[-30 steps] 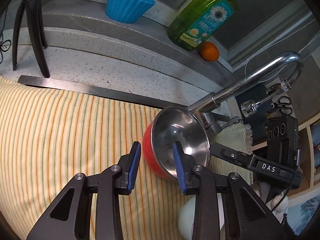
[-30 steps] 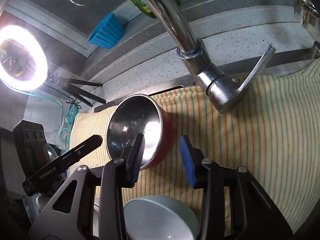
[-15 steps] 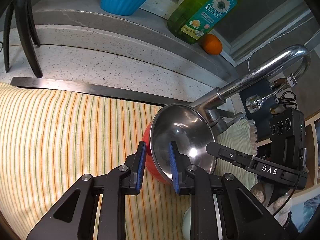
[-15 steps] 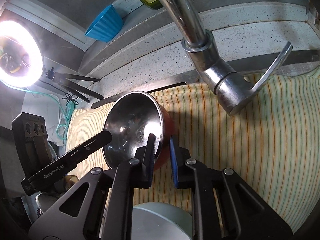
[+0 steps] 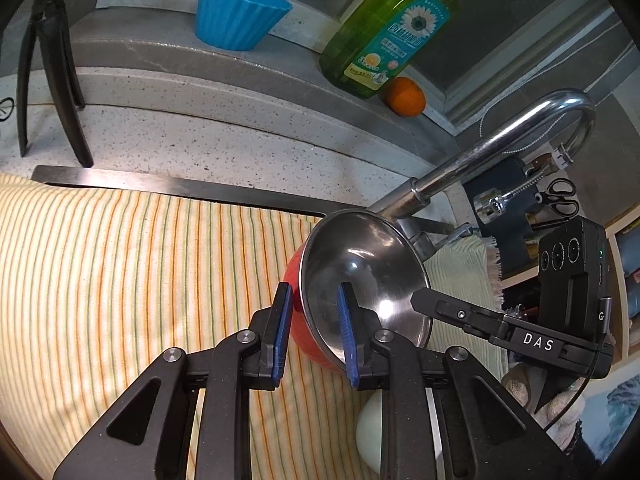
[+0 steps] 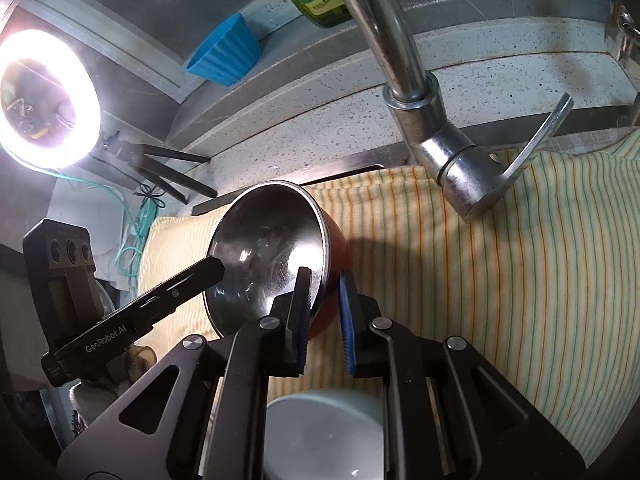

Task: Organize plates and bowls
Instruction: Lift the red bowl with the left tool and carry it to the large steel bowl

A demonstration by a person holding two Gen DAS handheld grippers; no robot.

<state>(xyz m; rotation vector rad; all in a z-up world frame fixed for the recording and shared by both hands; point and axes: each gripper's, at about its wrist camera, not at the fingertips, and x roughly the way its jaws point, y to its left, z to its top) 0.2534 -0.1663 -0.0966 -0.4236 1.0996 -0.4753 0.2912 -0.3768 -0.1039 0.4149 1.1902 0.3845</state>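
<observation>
While the red bowl [image 5: 308, 320] with its polished steel lining stands tipped on edge on the striped cloth [image 5: 120, 280], its open mouth faces the cameras and its rim is pinched from two sides. The left gripper [image 5: 312, 330] has its blue fingers [image 5: 280, 332] closed across the rim's near left edge, one pad on the red outside and one on the steel inside; the right gripper [image 6: 324, 318] clamps the opposite edge the same way, its fingers [image 6: 346, 320] straddling the rim. A pale round bowl [image 6: 320, 432] sits just below the grippers, near the tilted one. Behind stands the chrome tap [image 6: 432, 136], its lever close to the bowl's upper edge, and further back on the speckled worktop [image 5: 200, 136] ledge are a blue fluted cup [image 5: 240, 14], a green dish-soap bottle [image 5: 392, 28] and an orange [image 5: 406, 96]. The risk, as I judge it, lies in the thin, slick steel rim: both grips are shallow edge pinches, so if the two hands move unevenly the bowl could twist out of one pair of fingers and swing. A lift carried too far back could knock it against the tap, and a drop could land it on the pale bowl below.
</observation>
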